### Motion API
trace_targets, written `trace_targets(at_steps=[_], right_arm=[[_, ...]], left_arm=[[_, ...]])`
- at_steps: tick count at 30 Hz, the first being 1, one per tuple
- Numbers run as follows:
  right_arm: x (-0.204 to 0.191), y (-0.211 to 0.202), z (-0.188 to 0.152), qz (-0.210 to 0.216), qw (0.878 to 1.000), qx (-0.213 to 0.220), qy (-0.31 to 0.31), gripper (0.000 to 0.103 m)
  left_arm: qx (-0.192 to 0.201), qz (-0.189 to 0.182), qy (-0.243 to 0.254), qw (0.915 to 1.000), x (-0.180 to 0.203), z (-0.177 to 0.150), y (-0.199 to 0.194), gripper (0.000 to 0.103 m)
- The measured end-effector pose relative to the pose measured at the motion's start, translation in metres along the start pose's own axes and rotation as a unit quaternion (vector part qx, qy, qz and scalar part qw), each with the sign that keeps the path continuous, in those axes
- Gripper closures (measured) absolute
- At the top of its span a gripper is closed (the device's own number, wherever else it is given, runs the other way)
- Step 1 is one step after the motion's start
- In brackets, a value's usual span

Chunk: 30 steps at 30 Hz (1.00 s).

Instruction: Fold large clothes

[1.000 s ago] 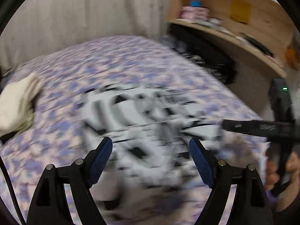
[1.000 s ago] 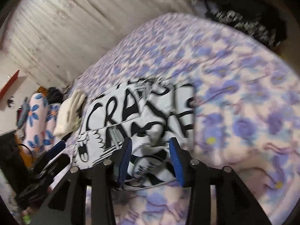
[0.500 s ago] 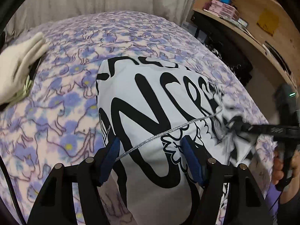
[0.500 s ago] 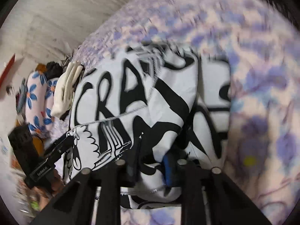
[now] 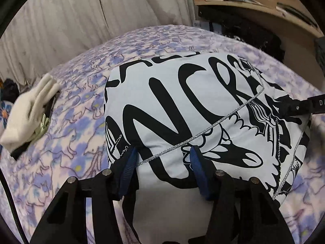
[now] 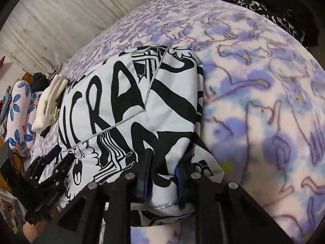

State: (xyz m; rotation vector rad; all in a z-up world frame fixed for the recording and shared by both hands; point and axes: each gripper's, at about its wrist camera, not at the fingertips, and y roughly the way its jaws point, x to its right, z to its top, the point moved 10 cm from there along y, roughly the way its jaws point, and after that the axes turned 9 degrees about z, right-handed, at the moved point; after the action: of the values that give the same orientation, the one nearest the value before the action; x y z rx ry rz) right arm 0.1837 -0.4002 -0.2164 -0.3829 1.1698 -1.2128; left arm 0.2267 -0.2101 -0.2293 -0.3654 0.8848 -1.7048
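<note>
A white garment with bold black lettering (image 5: pixel 182 101) lies folded into a thick block on the purple-flowered blanket (image 5: pixel 71 142). My left gripper (image 5: pixel 163 162) stands on its near edge. The jaws are closing with smooth, unpinched fabric between the blue pads. In the right wrist view the same garment (image 6: pixel 121 101) runs away to the upper left. My right gripper (image 6: pixel 162 174) has a bunched fold of its near corner pressed between the pads while the jaws open. The right gripper's tip (image 5: pixel 284 107) shows at the garment's right edge, and the left gripper (image 6: pixel 59 158) at its left edge.
A cream folded cloth (image 5: pixel 30 109) lies on the blanket to the left of the garment. A blue-flowered pillow (image 6: pixel 18 109) sits beyond it. A wooden shelf (image 5: pixel 254 6) with boxes and dark clothing (image 5: pixel 254 38) stand at the far right. A pale curtain (image 5: pixel 101 10) hangs behind the bed.
Both grippers have come down onto the garment. The left jaws have narrowed around its near edge. The right pads now hold a bunched fold, and the garment lies flatter and squarer.
</note>
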Motion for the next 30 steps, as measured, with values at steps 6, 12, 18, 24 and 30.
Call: trace_targets(at_steps=[6,12,18,24,30], right_arm=[[-0.003,-0.026,0.029,0.030,0.999,0.017,0.011,0.052],[0.020,-0.007,0.078,0.036,0.997,0.032,0.059,0.044],[0.029,0.041,0.113,0.031,0.997,0.005,0.075,0.044],[0.018,0.061,0.118,-0.025,0.999,-0.018,-0.012,0.086],[0.036,0.060,0.112,-0.072,0.997,0.003,-0.012,0.093]], left_arm=[[-0.021,-0.059,-0.040,0.9972,-0.016,0.011,-0.018,0.044],[-0.052,-0.057,-0.115,0.9903,-0.043,0.048,-0.006,0.031],[-0.096,-0.042,-0.123,0.9869,-0.048,0.083,0.042,0.031],[-0.114,0.005,-0.101,0.9882,-0.045,0.088,0.083,0.031],[-0.096,0.014,-0.109,0.9893,-0.050,0.081,0.096,0.025]])
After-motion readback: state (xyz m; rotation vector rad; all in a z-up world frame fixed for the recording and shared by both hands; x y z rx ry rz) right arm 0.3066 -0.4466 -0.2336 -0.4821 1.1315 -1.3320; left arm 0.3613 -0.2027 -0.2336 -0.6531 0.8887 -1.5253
